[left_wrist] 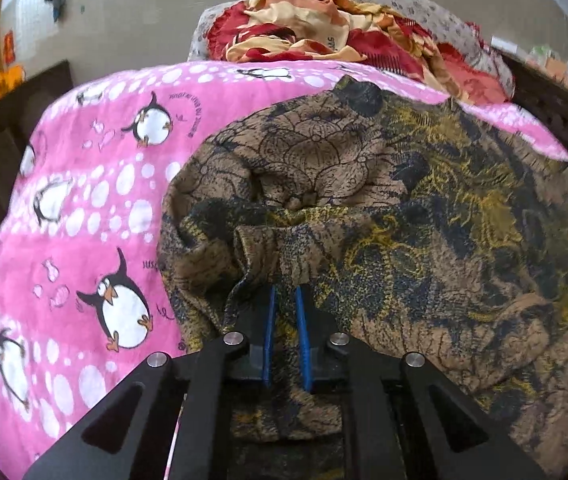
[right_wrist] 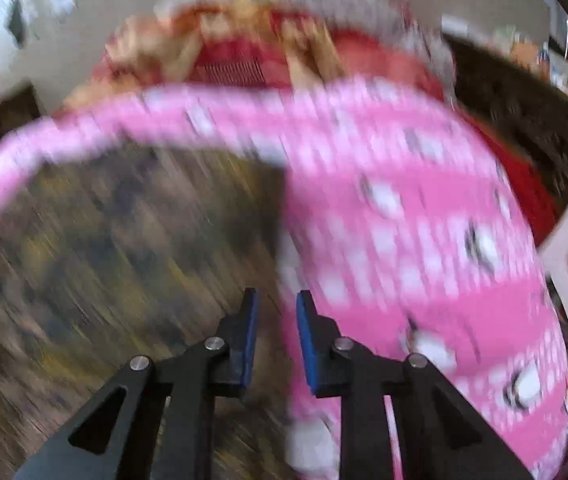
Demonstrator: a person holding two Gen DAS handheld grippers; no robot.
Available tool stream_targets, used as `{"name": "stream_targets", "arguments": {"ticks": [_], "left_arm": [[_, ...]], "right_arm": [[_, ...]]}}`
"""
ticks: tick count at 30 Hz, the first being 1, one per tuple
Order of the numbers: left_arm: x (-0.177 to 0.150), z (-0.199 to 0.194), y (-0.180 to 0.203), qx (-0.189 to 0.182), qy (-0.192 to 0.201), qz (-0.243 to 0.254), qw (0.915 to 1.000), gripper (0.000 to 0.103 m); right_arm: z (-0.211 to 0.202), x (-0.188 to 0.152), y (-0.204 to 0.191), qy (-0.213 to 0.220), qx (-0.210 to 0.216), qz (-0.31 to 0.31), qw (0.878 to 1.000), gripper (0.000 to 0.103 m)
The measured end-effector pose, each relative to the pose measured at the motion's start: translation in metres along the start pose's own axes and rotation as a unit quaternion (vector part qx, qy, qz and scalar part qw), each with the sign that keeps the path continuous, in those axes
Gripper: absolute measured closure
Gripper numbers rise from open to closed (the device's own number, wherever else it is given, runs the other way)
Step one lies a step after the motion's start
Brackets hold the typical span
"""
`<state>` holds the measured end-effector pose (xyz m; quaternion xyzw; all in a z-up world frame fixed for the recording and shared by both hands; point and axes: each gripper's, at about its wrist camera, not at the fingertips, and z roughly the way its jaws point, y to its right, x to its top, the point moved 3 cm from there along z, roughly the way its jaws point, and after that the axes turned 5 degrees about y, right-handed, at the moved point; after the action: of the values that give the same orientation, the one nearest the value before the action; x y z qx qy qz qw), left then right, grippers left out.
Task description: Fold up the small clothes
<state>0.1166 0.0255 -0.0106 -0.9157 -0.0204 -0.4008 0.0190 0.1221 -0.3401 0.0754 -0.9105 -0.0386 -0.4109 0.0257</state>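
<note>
Fold stage: left tool (left_wrist: 285, 300) clamps bunched edge of brown-black-yellow floral knit garment (left_wrist: 404, 208), lifting it off pink penguin-print bedsheet (left_wrist: 95, 184); right tool (right_wrist: 277, 308) part-open, empty, free for next grip.

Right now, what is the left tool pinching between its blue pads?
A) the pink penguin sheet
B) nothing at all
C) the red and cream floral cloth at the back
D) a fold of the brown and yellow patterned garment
D: in the left wrist view the left tool has its pads closed on a bunched fold of the brown patterned garment, which lies on the pink penguin sheet.
</note>
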Motion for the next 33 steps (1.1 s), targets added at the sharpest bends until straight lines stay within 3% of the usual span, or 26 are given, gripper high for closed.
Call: {"name": "stream_targets", "arguments": {"ticks": [2,5,6,7,8,10,12,14,16,18,19,20,23,26,28,30,31,33], "left_arm": [[0.002,0.0,0.005,0.014,0.001,0.013,0.9998,0.103],[0.002,0.001,0.006,0.016,0.001,0.015,0.9998,0.103],[0.002,0.001,0.005,0.014,0.001,0.013,0.9998,0.103],[0.002,0.001,0.004,0.012,0.001,0.01,0.9999,0.103],[0.002,0.002,0.004,0.011,0.001,0.009,0.9999,0.103],[0.002,0.002,0.003,0.01,0.001,0.006,0.9999,0.103],[0.002,0.002,0.002,0.01,0.001,0.003,0.9999,0.103],[0.002,0.002,0.004,0.013,0.001,0.006,0.9999,0.103],[0.003,0.003,0.004,0.013,0.001,0.007,0.9999,0.103],[0.003,0.003,0.003,0.011,0.0,0.005,0.9999,0.103],[0.003,0.003,0.004,0.011,0.001,0.005,0.9999,0.103],[0.003,0.003,0.004,0.011,0.0,0.005,0.9999,0.103],[0.003,0.003,0.004,0.012,0.0,0.006,0.9999,0.103],[0.003,0.003,0.005,0.015,0.0,0.01,0.9998,0.103],[0.003,0.003,0.004,0.014,0.0,0.009,0.9999,0.103],[0.003,0.003,0.005,0.011,0.0,0.008,0.9999,0.103],[0.003,0.003,0.004,0.011,0.0,0.007,0.9999,0.103],[0.003,0.003,0.004,0.012,0.0,0.008,0.9999,0.103]], "right_arm": [[0.0,0.014,-0.014,0.044,0.036,-0.005,0.998,0.082],[0.056,0.016,0.004,-0.026,0.014,0.017,0.999,0.085],[0.069,0.013,0.015,-0.047,-0.001,0.025,0.999,0.095],[0.081,0.01,0.028,-0.063,-0.007,0.033,0.997,0.095],[0.083,0.011,0.031,-0.062,0.012,0.034,0.997,0.096],[0.075,0.012,0.022,-0.053,-0.006,-0.02,0.998,0.096],[0.061,0.015,0.02,-0.035,-0.029,-0.029,0.999,0.095],[0.034,0.024,0.016,0.017,-0.02,-0.012,1.0,0.095],[0.026,0.022,0.007,0.039,0.002,-0.014,0.999,0.091],[0.048,0.009,0.009,-0.004,-0.021,-0.027,0.999,0.087],[0.071,-0.005,0.021,-0.07,-0.043,-0.004,0.997,0.085],[0.075,-0.007,0.027,-0.073,-0.036,0.026,0.996,0.082],[0.042,0.005,0.024,-0.022,-0.055,0.043,0.997,0.081],[0.001,0.004,-0.001,0.021,0.024,0.038,0.999,0.081],[-0.001,-0.013,-0.015,0.007,0.06,0.011,0.998,0.075],[0.029,-0.057,-0.013,-0.082,0.011,-0.02,0.996,0.071],[0.019,-0.058,-0.009,-0.042,0.013,-0.008,0.999,0.071],[0.01,-0.055,-0.013,-0.053,-0.03,0.009,0.998,0.072]]}}
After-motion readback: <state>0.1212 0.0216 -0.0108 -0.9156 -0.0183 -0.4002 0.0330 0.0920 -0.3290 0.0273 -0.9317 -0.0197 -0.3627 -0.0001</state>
